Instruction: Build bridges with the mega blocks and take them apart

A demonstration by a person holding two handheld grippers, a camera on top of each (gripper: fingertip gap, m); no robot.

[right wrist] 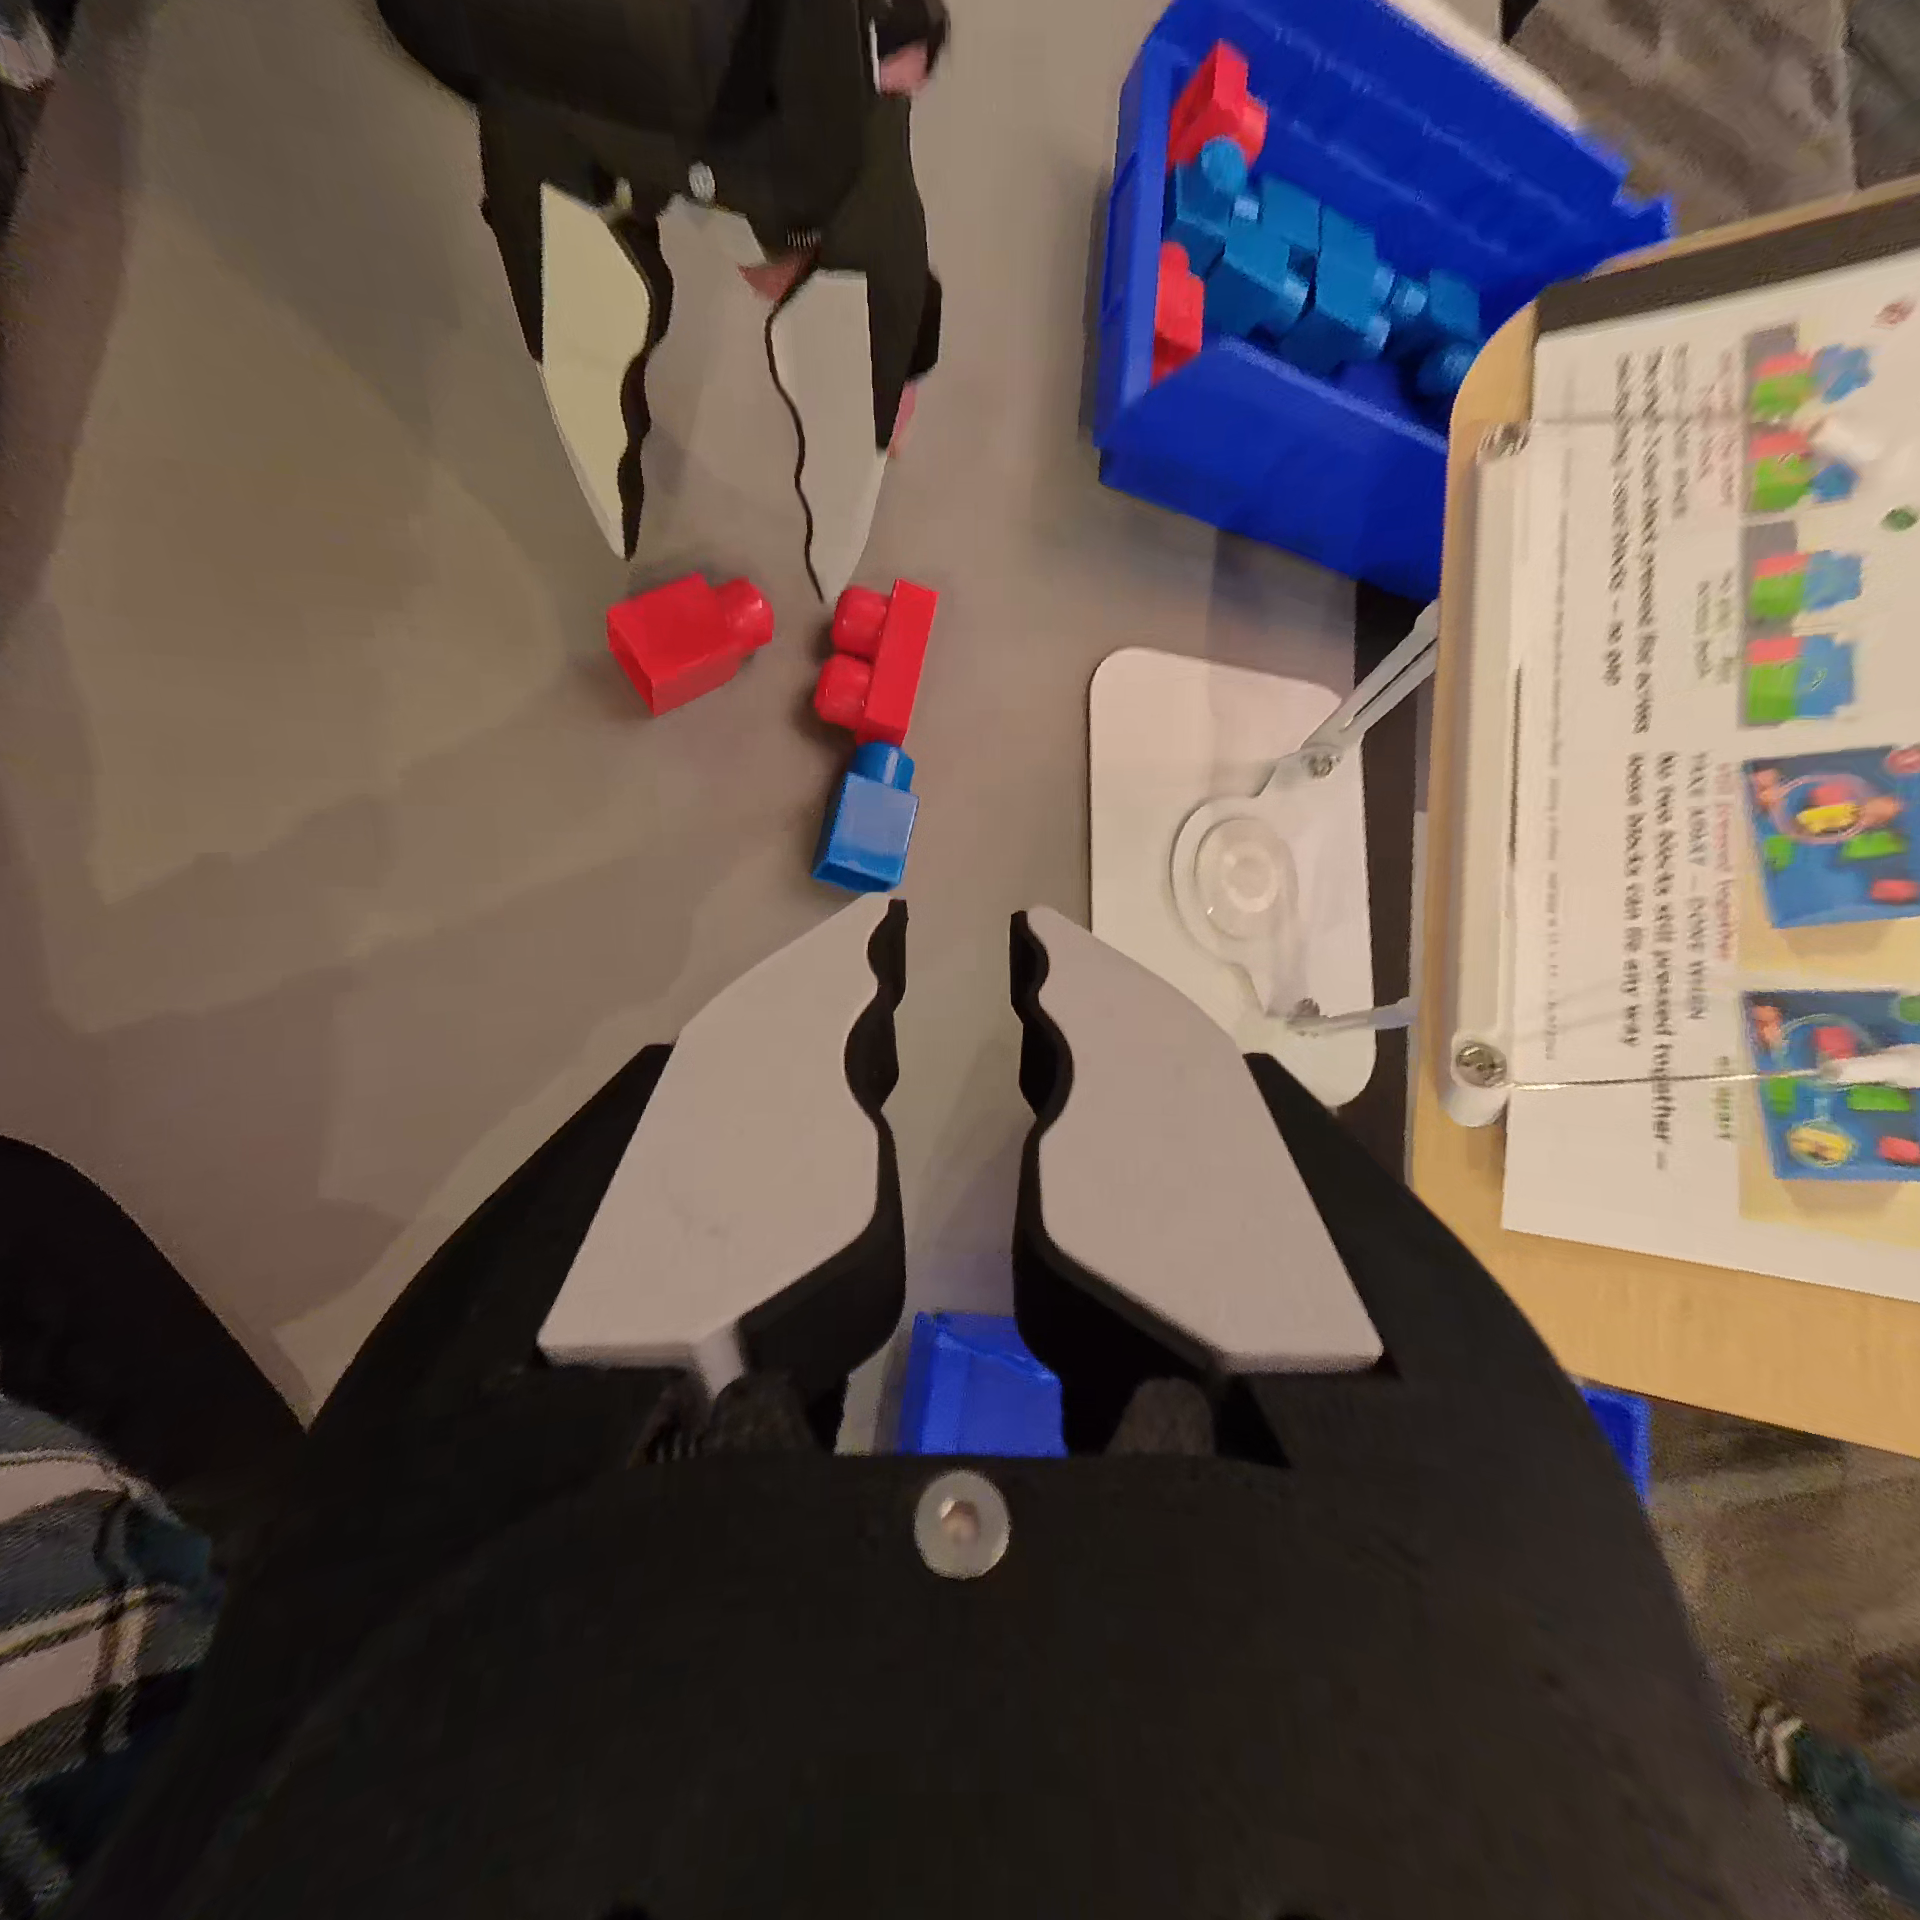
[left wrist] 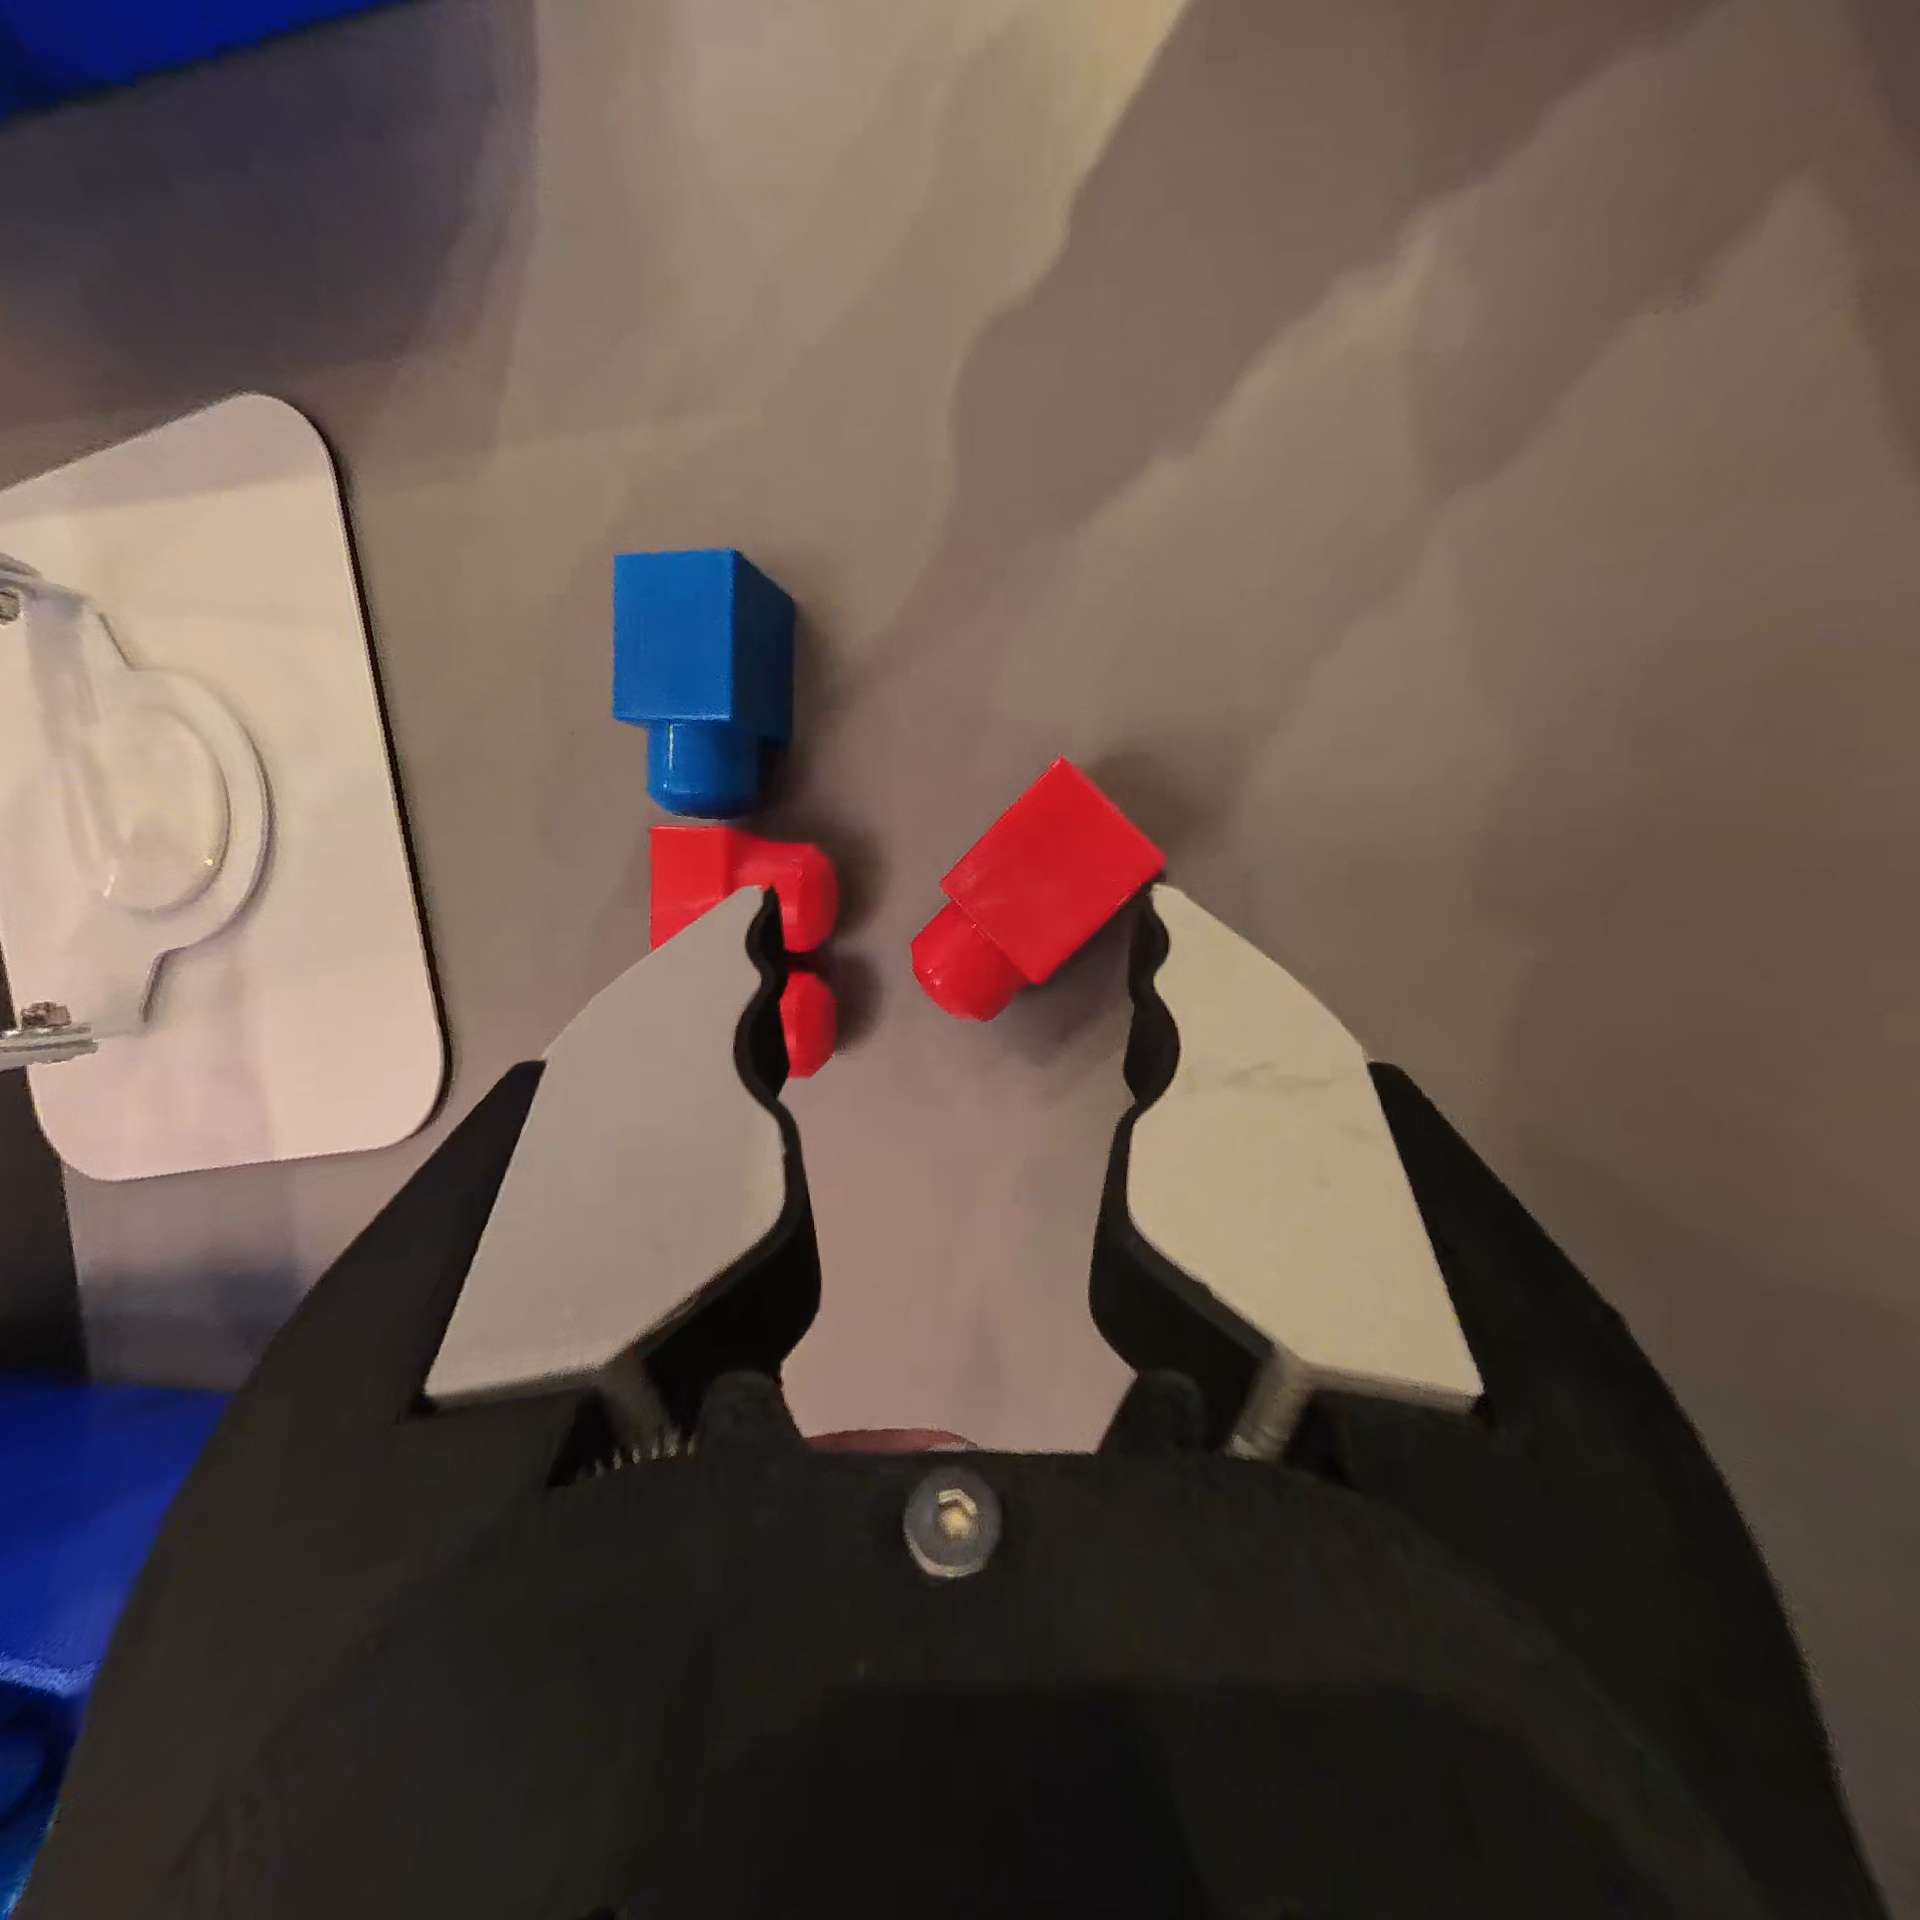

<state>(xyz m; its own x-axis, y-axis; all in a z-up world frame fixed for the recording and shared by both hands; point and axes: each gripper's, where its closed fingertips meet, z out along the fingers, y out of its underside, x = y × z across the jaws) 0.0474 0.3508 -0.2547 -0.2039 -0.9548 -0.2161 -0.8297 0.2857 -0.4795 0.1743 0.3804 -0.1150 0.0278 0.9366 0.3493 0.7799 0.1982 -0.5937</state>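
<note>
Three loose blocks lie on the grey table [left wrist: 1351,520]. In the left wrist view a blue one-stud block [left wrist: 696,665] lies on its side. Below it is a red two-stud block [left wrist: 707,883], partly behind my left finger. A red one-stud block [left wrist: 1049,883] lies tilted beside my other fingertip. My left gripper [left wrist: 958,904] is open above them and grips nothing; it also shows in the right wrist view [right wrist: 727,571]. My right gripper [right wrist: 958,920] is open a little and empty, just short of the blue block [right wrist: 868,831]. The red blocks [right wrist: 686,644] [right wrist: 883,665] lie beyond it.
A blue bin [right wrist: 1247,457] with several red and blue blocks stands at the far right. A wooden board with an instruction sheet [right wrist: 1714,727] sits on a white-based clear stand [right wrist: 1164,727], which also shows in the left wrist view [left wrist: 260,935]. Another blue bin [right wrist: 977,1392] lies under my right gripper. Spacing between my two grippers at the tips: around 20 centimetres. The right gripper is farther from the red two-stud block [left wrist: 707,883], some 20 centimetres, than the left, some 5 centimetres. It turns up in the right wrist view [right wrist: 885,686] as well.
</note>
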